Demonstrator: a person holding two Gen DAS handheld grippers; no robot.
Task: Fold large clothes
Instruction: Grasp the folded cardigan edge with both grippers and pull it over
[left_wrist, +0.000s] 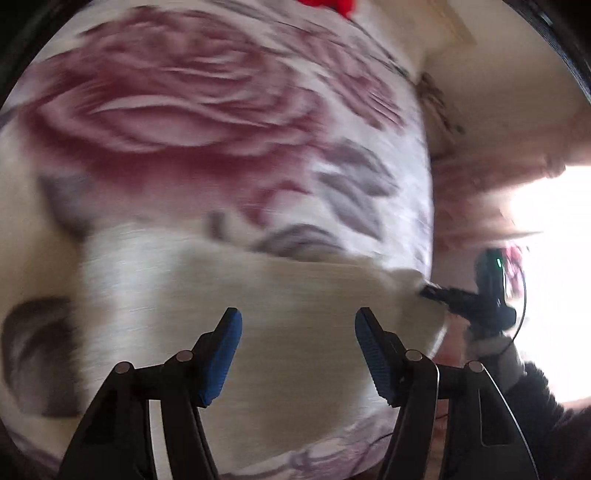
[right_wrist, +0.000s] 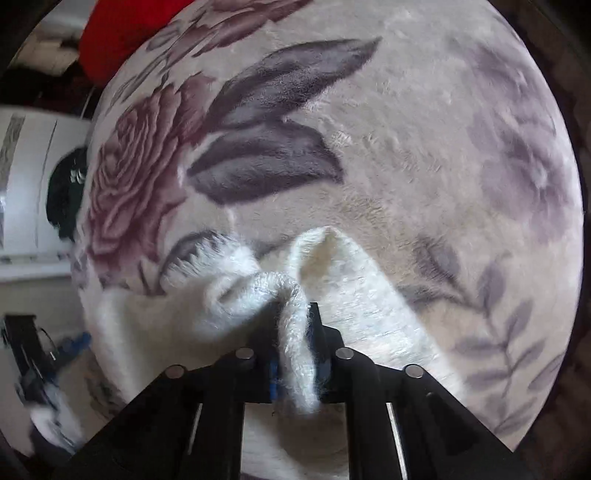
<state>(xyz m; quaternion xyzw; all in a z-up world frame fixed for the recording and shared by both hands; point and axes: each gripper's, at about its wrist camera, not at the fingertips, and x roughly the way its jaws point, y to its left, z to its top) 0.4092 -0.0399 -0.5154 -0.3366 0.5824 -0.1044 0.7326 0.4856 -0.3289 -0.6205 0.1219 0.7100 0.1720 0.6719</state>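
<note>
A cream, fuzzy garment (left_wrist: 295, 295) lies on a floral blanket (left_wrist: 184, 110). In the left wrist view my left gripper (left_wrist: 298, 314) hovers over the garment, open, with nothing between its blue pads (left_wrist: 225, 354). At the garment's right corner, the right gripper (left_wrist: 428, 291) has its tips on the cloth. In the right wrist view my right gripper (right_wrist: 295, 314) is shut on a bunched fold of the garment (right_wrist: 369, 306), and fluffy cloth bulges up between the fingers. The left wrist view is blurred.
The blanket (right_wrist: 406, 129), printed with roses and grey leaves, fills most of both views. A red item (right_wrist: 122, 29) lies at its far edge. White furniture (right_wrist: 33, 184) and a dark object (right_wrist: 66, 192) stand beyond the blanket's left side. A dark sleeve (left_wrist: 546, 424) shows at lower right.
</note>
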